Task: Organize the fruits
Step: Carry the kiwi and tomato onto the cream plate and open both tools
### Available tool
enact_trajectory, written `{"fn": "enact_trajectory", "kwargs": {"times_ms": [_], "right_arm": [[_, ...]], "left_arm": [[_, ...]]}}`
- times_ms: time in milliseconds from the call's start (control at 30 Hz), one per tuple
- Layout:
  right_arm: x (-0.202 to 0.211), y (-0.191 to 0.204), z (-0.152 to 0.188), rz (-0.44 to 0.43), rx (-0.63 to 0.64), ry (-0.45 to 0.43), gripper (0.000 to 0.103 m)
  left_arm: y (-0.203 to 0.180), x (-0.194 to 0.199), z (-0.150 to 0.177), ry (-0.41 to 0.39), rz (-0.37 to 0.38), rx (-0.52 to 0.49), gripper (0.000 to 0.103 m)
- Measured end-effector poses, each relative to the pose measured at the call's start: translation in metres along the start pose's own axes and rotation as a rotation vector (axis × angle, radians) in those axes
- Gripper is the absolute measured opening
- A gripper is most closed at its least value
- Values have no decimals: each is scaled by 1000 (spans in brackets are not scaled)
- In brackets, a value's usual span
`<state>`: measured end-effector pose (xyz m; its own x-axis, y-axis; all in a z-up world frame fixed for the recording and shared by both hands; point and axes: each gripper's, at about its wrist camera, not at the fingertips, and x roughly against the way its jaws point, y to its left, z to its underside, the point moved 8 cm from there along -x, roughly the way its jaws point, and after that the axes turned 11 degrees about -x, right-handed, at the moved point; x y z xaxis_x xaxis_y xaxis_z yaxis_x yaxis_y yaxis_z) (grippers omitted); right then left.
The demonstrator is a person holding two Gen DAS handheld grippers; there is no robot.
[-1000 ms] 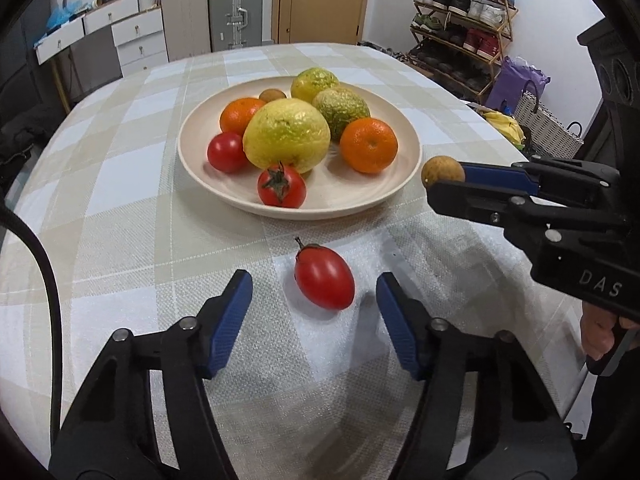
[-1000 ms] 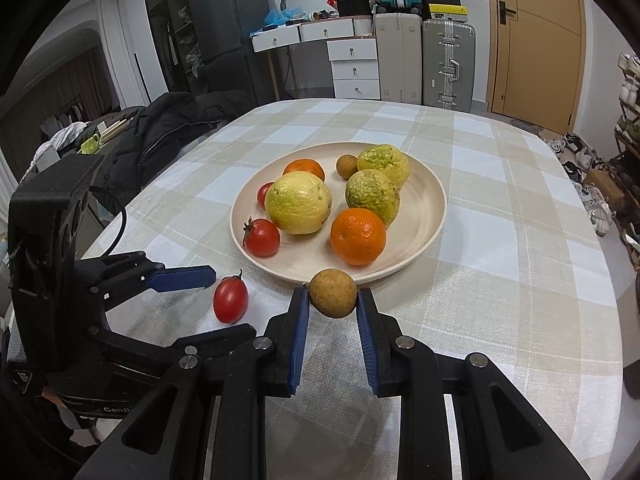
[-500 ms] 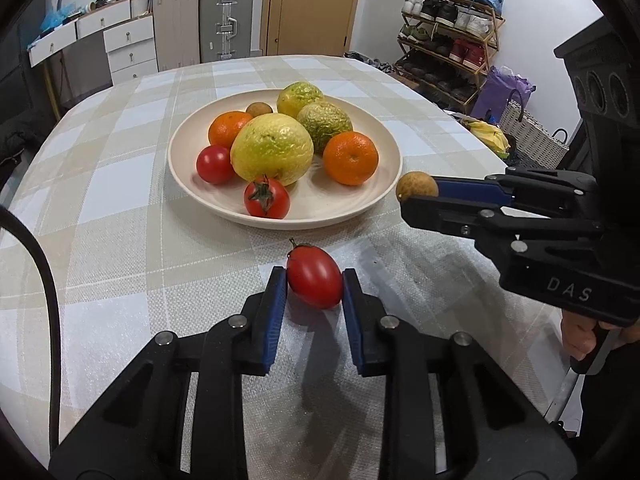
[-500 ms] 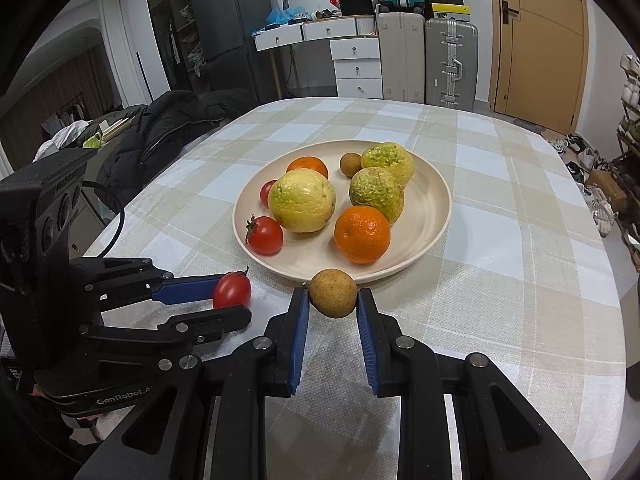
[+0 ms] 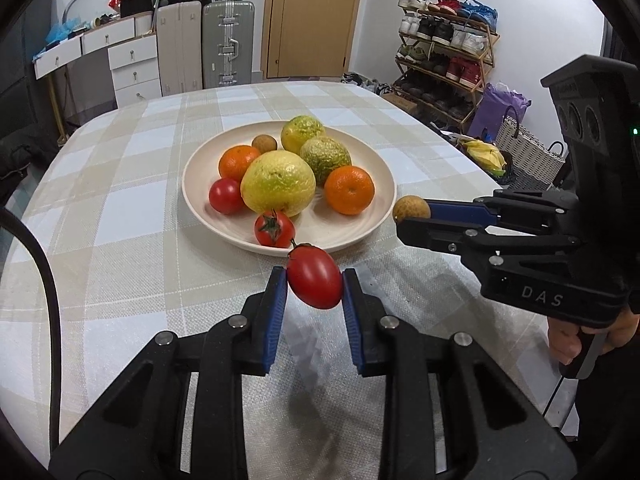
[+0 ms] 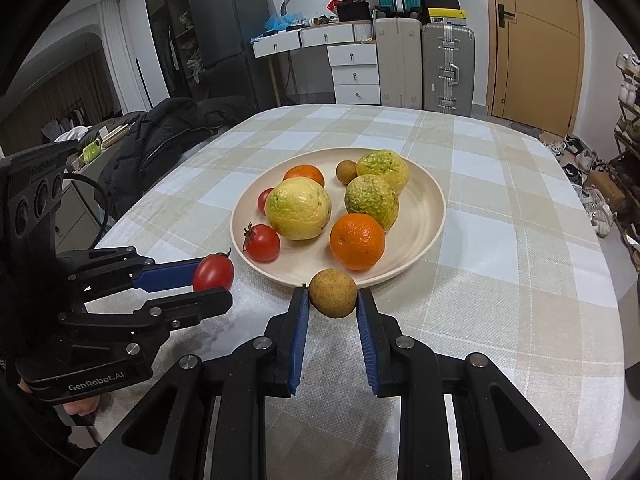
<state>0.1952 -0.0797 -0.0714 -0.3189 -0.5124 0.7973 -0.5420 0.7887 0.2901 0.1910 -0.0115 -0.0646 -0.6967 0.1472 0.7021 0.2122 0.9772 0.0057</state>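
Note:
A cream plate (image 5: pixel 372 152) (image 6: pixel 428 204) on the checked tablecloth holds yellow-green citrus fruits, two oranges, two tomatoes and a small brown fruit. My left gripper (image 5: pixel 314 286) (image 6: pixel 214 278) is shut on a red plum tomato (image 5: pixel 315 282) (image 6: pixel 213 273), lifted above the cloth just before the plate's near rim. My right gripper (image 6: pixel 333 300) (image 5: pixel 412 214) is shut on a small brown round fruit (image 6: pixel 333 293) (image 5: pixel 411 208), held at the plate's right rim.
The round table (image 6: pixel 520 216) has its edge close on the right and left. A dark jacket (image 6: pixel 160 136) lies on a chair at the left. Suitcases (image 6: pixel 448 68), drawers and a shoe rack (image 5: pixel 448 64) stand beyond the table.
My left gripper closed around the plum tomato that lay on the cloth and lifted it toward the plate. My right gripper kept hold of the brown fruit, almost still.

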Motion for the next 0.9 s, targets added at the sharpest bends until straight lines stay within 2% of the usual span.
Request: {"fn": "enact_trajectory", "kwargs": {"times_ms": [433, 900], "right_arm": [[16, -5, -15, -18, -32, -97, 25], [18, -9, -21, -17, -49, -117, 25]], "left_arm": [[6, 19, -10, -64, -29, 18, 25], [0, 18, -20, -84, -36, 2, 25]]}}
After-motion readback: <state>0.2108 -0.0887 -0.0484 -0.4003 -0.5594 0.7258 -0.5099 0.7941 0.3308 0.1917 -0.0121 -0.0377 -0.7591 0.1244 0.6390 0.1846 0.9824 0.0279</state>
